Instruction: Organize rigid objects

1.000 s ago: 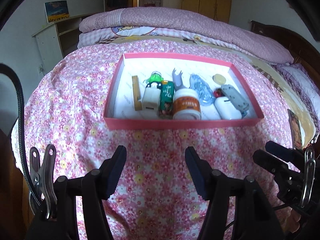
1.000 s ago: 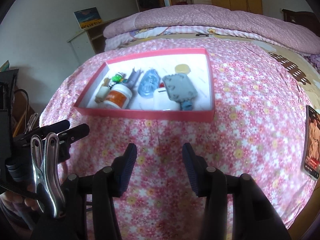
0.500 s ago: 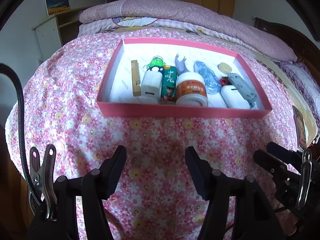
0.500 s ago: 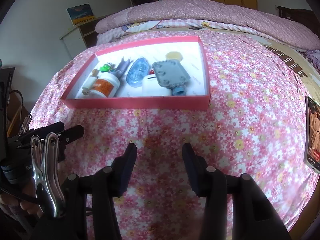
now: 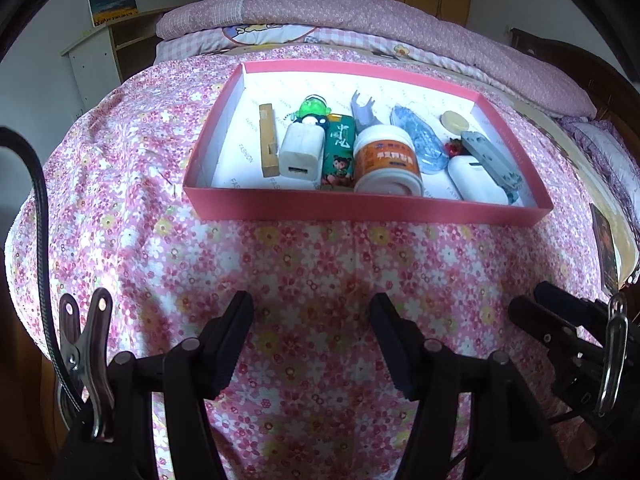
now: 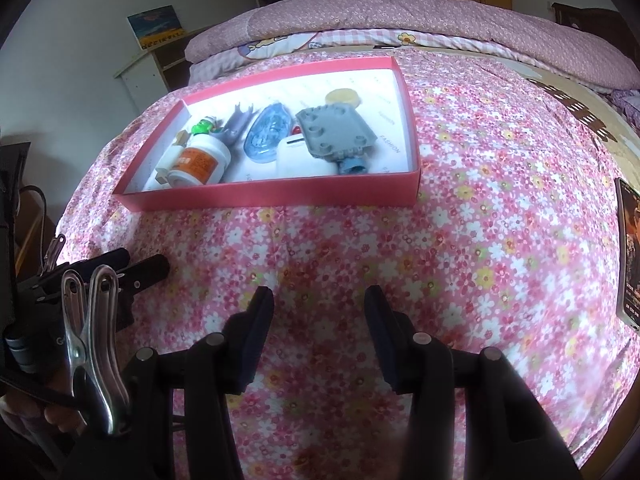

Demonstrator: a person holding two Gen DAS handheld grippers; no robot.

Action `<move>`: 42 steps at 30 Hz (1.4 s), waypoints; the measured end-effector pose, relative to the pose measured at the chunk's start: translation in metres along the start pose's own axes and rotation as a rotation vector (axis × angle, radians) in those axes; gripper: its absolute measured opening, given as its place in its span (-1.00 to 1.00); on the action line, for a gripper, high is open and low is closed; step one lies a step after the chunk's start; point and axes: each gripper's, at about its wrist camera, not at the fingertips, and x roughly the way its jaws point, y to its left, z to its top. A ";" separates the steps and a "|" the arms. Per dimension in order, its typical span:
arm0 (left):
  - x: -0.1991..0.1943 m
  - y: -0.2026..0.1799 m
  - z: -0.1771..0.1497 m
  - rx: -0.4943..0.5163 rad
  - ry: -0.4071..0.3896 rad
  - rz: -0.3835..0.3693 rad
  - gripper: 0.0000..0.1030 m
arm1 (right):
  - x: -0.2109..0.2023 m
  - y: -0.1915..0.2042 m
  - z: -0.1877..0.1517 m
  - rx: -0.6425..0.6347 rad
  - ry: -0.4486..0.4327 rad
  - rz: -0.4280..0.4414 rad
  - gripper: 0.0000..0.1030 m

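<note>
A pink-walled box (image 5: pixel 360 208) (image 6: pixel 280 196) lies on the flowered bedspread with several small items in a row inside: a wooden block (image 5: pixel 267 146), a white charger (image 5: pixel 301 152), a green carton (image 5: pixel 339 151), a white jar with an orange label (image 5: pixel 387 160) (image 6: pixel 198 162), a clear blue case (image 5: pixel 418 142) (image 6: pixel 266 132), a white case (image 5: pixel 476 180) and a grey studded plate (image 6: pixel 334 132). My left gripper (image 5: pixel 312 340) hovers open over the bedspread in front of the box, nothing between its fingers. My right gripper (image 6: pixel 320 332) is open too, right of the left one, in front of the box's right end.
The other gripper shows at each view's edge: right one (image 5: pixel 568 332), left one (image 6: pixel 100 276). A dark booklet (image 6: pixel 630 256) lies on the bed at the right. Folded quilts (image 5: pixel 360 16) sit beyond the box, a white shelf unit (image 5: pixel 104 56) at far left.
Both views have tipped down and edged slightly closer, so the box sits lower and larger in frame. Both grippers' jaws stay as wide as before.
</note>
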 end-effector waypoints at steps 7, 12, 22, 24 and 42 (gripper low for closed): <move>0.001 -0.001 -0.001 0.010 0.000 0.008 0.25 | 0.000 0.000 0.000 -0.001 -0.001 0.000 -0.06; 0.001 -0.003 -0.002 0.014 -0.006 0.010 0.29 | 0.000 -0.001 -0.001 -0.003 -0.003 -0.005 -0.06; 0.002 -0.006 -0.005 0.026 -0.019 0.025 0.35 | 0.000 0.000 -0.004 -0.006 -0.025 -0.012 -0.02; 0.002 -0.006 -0.005 0.024 -0.020 0.027 0.35 | 0.000 0.001 -0.005 -0.012 -0.029 -0.017 -0.02; 0.002 -0.006 -0.005 0.026 -0.024 0.026 0.37 | -0.001 0.003 -0.008 -0.008 -0.053 -0.028 -0.02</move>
